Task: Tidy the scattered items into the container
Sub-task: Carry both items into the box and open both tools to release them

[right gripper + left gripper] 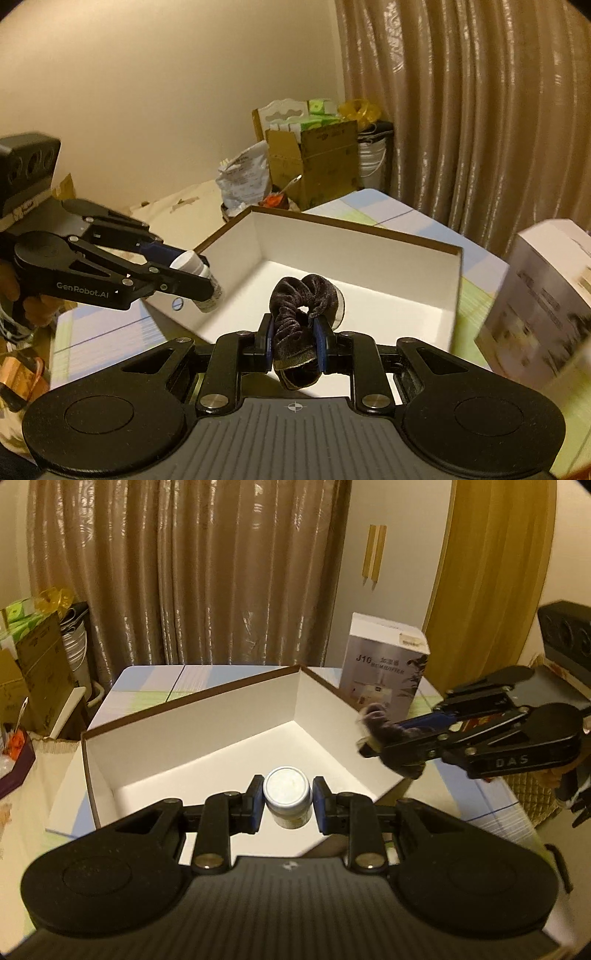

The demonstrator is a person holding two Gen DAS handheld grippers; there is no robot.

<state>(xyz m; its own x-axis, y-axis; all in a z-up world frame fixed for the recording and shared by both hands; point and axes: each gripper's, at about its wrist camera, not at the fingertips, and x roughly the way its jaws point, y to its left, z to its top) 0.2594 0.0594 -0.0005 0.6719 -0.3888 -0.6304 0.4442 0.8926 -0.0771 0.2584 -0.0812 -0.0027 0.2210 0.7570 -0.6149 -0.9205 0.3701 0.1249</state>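
Beige pleated curtains (184, 572) hang behind a pastel-checked table (147, 686) bearing an open white cardboard box with brown rim (192, 716). Above the box's near edge, the left gripper (287, 800) pinches a small white-capped bottle (287, 794). Over the box's right side, the right gripper (294, 341) squeezes a dark velvet scrunchie (295, 306). Just beyond the box's far right corner stands a white humidifier carton (384, 664).

- Left gripper (287, 802): matte black linkage arms, silver rivets, blue pads, ribbed grey base with a crosshair mark at 6 o'clock.
- Right gripper (294, 341): the same build; white "DAS" lettering on its side.
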